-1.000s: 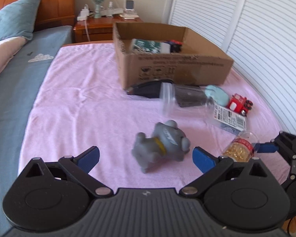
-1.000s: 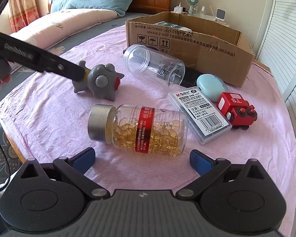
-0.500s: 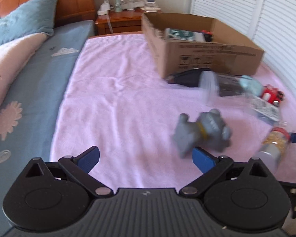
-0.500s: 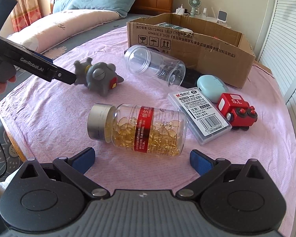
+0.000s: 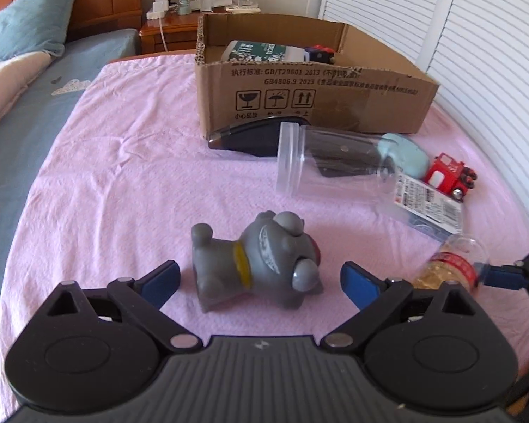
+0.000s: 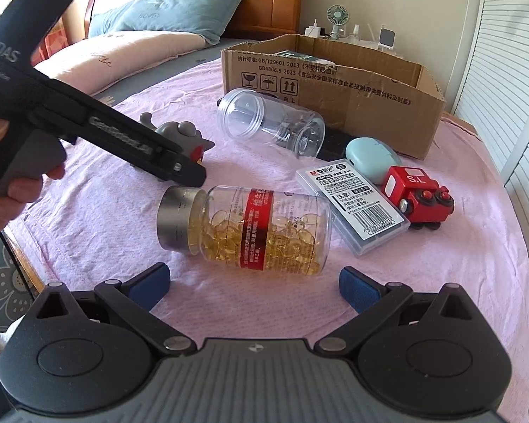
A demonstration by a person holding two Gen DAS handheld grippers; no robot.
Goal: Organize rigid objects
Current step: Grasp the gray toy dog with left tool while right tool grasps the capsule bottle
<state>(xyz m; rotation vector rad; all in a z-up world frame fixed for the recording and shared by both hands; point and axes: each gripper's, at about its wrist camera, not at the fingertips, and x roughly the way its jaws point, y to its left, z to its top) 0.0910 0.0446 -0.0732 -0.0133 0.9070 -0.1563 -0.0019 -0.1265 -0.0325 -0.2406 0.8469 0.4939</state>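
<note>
Grip advice: left gripper [image 5: 259, 278], jaws closing, straddles the grey toy dog [image 5: 254, 261] near the bed's front edge without pressing yet; centre on its body. Right gripper [image 6: 252, 282] stands wide before the capsule bottle [image 6: 245, 229], untouched.

The cardboard box [image 6: 335, 81] bears "GB/T29601 2013" and "GB4806.9 2023" above fragile, umbrella and this-way-up signs, the flat clear case [image 6: 352, 208] reads "M&G" over a barcode, the red toy train [image 6: 416, 194] shows "S.L", the left gripper [image 6: 134, 141] carries "DAS", and the blue pillow [image 6: 172, 10] reads "FLOWERS".
</note>
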